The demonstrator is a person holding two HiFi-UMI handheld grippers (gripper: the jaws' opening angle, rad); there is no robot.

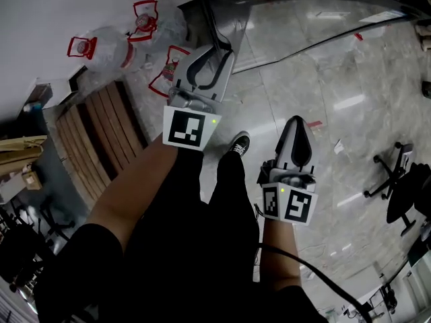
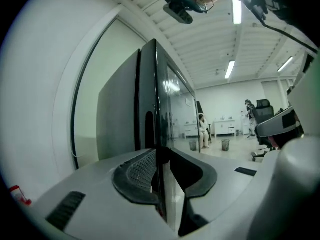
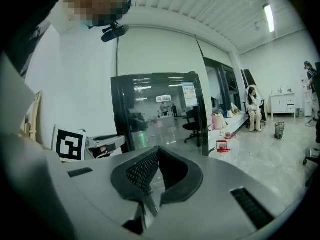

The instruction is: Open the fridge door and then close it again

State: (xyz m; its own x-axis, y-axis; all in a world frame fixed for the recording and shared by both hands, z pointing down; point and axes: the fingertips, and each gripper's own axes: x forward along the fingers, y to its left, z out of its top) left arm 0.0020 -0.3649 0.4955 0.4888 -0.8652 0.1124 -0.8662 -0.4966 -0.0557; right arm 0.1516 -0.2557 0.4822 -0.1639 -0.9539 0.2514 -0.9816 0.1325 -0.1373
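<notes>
Holds the left gripper (image 2: 162,154) with its jaws spread, the thin upright edge of the tall black glass fridge door (image 2: 148,94) standing in the gap between the meshed pads (image 2: 140,170), with no squeeze on it to be seen. Holds the right gripper (image 3: 159,150) with its jaws closed tip to tip on nothing, aimed at the same door's reflective glass front from near by, with the left gripper showing at the door's left edge. Seen from the head view, has the left gripper up against the door's dark edge near the top of the picture, and the right gripper lower and to the right, apart from the door, over a glossy grey tiled floor (image 1: 337,93). Stands with a black shoe with white laces (image 1: 239,142) planted between the two grippers. Cannot tell whether the door is ajar or shut. Further out: clear plastic water jugs with red handles (image 1: 108,49) by the white wall left of the fridge, a slatted wooden pallet (image 1: 94,140) just below them, a black office chair (image 1: 397,163) well off to the right, and, in the right gripper view, a seated person in white (image 3: 252,106) beyond the fridge.
</notes>
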